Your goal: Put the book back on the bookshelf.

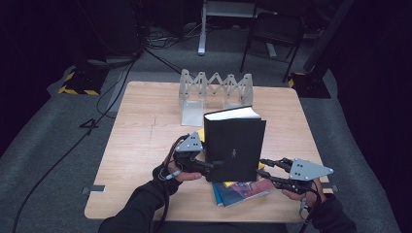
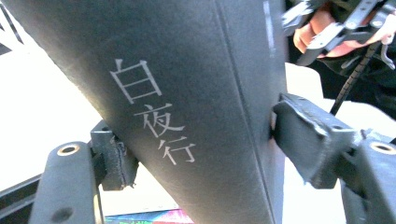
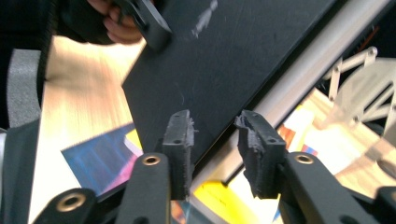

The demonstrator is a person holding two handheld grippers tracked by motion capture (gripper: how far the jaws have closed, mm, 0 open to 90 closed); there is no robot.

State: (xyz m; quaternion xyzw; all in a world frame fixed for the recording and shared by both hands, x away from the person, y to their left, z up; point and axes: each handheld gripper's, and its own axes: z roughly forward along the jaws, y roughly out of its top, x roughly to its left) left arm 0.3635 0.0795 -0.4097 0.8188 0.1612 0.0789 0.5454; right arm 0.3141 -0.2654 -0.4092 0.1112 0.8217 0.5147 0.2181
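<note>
**Black book stood on end between my two grippers**

Nearest to me, my two forearms come in over the near edge of the wooden table [image 1: 145, 116]. Just beyond them lies a small stack of flat books [image 1: 243, 190], the top one with a blue and red cover and something yellow under it; I can't read any title on them.

On that stack, or right at its far edge, the black book [image 1: 234, 145] stands upright, spine side to the left, white page block showing along the top. My left gripper [image 1: 214, 165] has it by the spine near the bottom: in the left gripper view both pads [image 2: 306, 140] sit against the two covers with the spine [image 2: 187, 116] between them, so I read it as clamped on the book. Three pale characters run down the spine, 白夜行. The front cover carries one small pale figure, too small to make out.

My right gripper [image 1: 265, 170] sits at the book's lower right corner. In the right gripper view its jaws stand apart with the cover's edge [image 3: 219, 70] in the gap, and I can't see the pads [image 3: 180, 135] pressing on it, so I call it open.

Farther off, near the table's far edge, stands an expanding grey book rack [image 1: 216, 90], well apart from the book. Beyond the table are a dark floor, cables and chair legs.
</note>
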